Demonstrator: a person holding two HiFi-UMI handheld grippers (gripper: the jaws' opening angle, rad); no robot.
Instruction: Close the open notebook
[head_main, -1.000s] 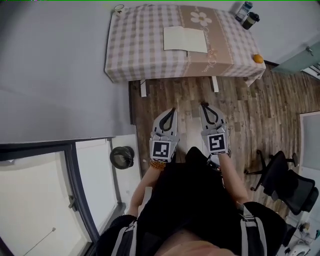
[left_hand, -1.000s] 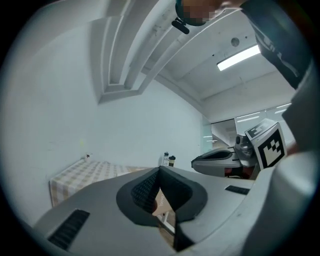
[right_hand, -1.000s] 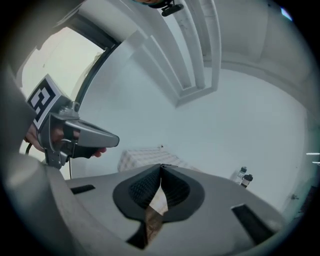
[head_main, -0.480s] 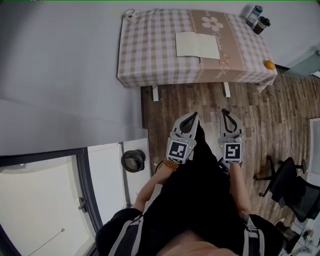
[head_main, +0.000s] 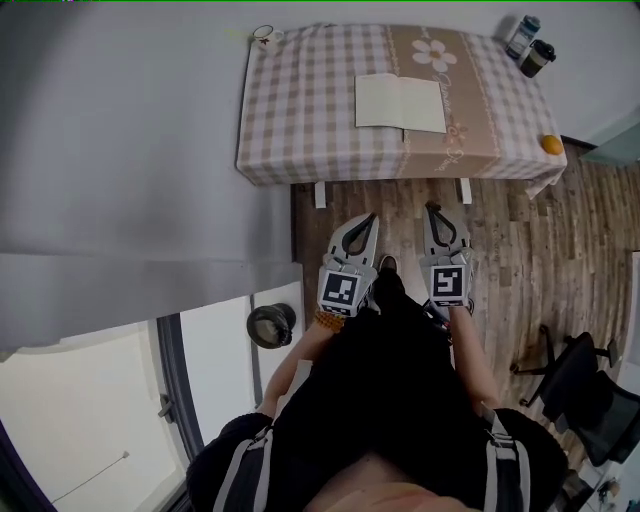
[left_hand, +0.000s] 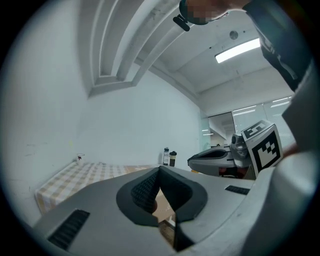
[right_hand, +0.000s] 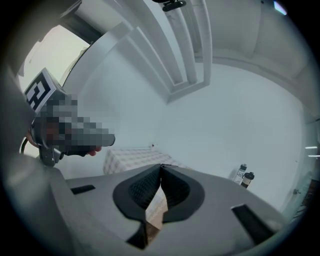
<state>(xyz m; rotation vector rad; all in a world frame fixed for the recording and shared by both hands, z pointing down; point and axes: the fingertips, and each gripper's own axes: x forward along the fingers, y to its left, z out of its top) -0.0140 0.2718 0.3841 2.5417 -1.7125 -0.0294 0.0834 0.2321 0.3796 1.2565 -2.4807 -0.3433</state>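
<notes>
Nothing closed yet: on the tabletop (head_main: 300, 110), the notebook (head_main: 400, 103) lies open.
It sits at twelve o'clock, well apart from the left hand-held gripper (head_main: 366, 220) and right hand-held gripper (head_main: 433, 212), both pressed together, empty, over the floor (head_main: 520, 230).

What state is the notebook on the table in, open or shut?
Open: the notebook lies spread flat on the checked tablecloth, two pale pages side by side.
</notes>
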